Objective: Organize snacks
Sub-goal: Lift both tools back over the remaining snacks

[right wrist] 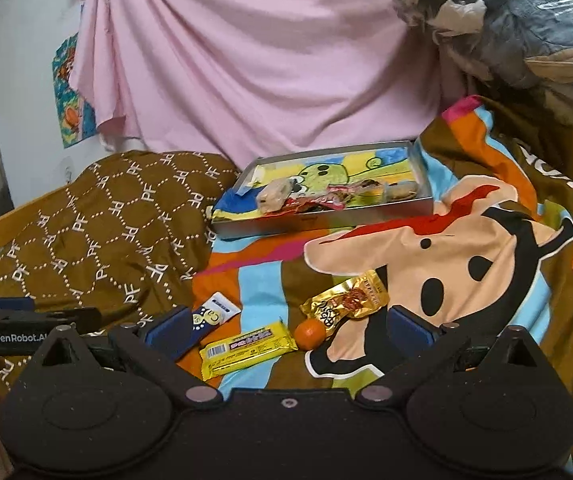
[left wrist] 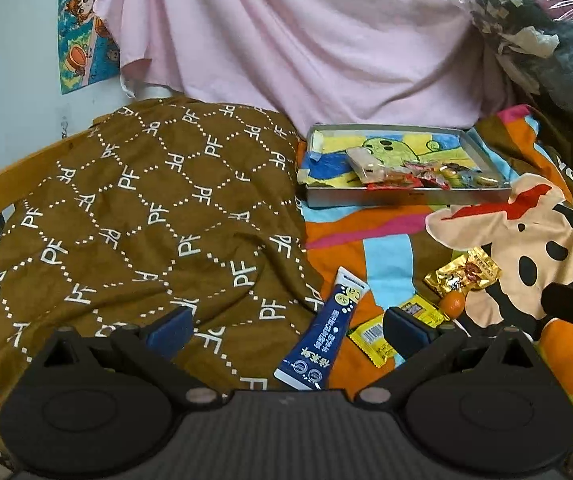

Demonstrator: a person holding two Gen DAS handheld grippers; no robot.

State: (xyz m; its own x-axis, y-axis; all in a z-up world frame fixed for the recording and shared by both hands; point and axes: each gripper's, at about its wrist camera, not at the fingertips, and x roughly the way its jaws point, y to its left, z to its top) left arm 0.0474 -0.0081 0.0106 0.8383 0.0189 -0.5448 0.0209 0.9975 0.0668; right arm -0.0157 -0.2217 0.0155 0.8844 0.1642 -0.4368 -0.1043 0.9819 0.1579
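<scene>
Four loose snacks: tube (right wrist: 210, 317), yellow bar (right wrist: 246, 347), orange (right wrist: 309, 333), gold packet (right wrist: 346, 302); both tongs (left wrist: 286, 330) (right wrist: 286, 330) released.

You have soft, even daylight in both views, and it seems to come from the upper right, where the clear plastic bag (left wrist: 546, 28) shows white glare. Shadows on the bedding are weak and short. The pink cloth (right wrist: 246, 60) looks a little washed out. Your fisheye lenses bend the straight lines strongly near the borders, and the corners go dark. The centre is fairly sharp; the print on the yellow bar (right wrist: 246, 346) is smeared. The gold packet (left wrist: 462, 274) gives small bright reflections.
</scene>
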